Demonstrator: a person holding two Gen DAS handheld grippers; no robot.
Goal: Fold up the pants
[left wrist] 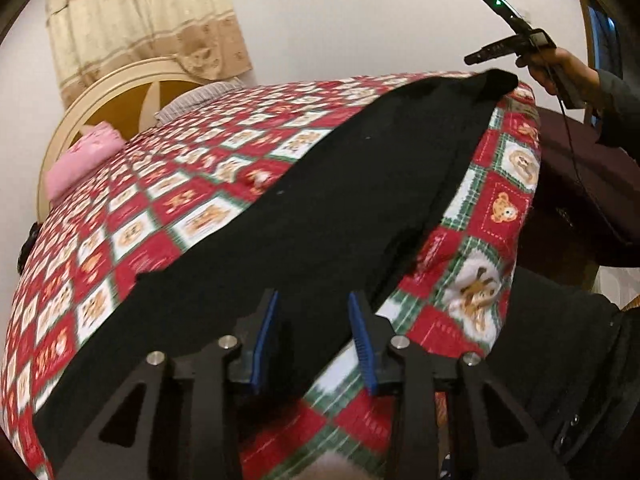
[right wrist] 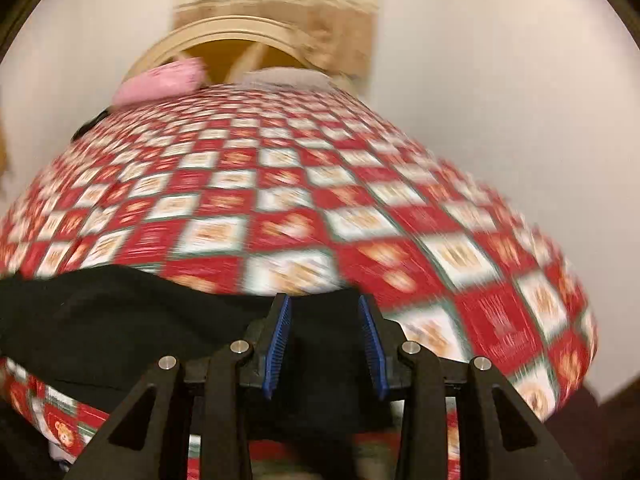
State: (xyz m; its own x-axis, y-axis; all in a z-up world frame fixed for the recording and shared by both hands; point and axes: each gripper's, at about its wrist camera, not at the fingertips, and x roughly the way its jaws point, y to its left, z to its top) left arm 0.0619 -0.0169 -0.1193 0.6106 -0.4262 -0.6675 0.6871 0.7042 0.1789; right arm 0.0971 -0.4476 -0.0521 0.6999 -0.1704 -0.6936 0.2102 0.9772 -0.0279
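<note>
Black pants (left wrist: 320, 208) lie stretched in a long band across the red and white checked bed cover (left wrist: 192, 216). My left gripper (left wrist: 313, 296) is at their near end, and dark cloth fills the gap between its blue pads (left wrist: 362, 340). At the far end a person's hand (left wrist: 560, 68) holds my right gripper (left wrist: 472, 58), with the pants' tip raised just under it. In the right wrist view the right gripper (right wrist: 323, 300) is shut on a bunched fold of the pants (right wrist: 120, 312), and the cloth hangs below the jaws. That view is blurred.
A pink pillow (left wrist: 80, 160) and a pale striped pillow (left wrist: 192, 100) lie by the round cream headboard (left wrist: 120, 88), under a beige curtain (left wrist: 140, 20). Dark wooden furniture (left wrist: 580, 200) stands along the bed's right edge. The cover (right wrist: 320, 200) spreads wide beyond the pants.
</note>
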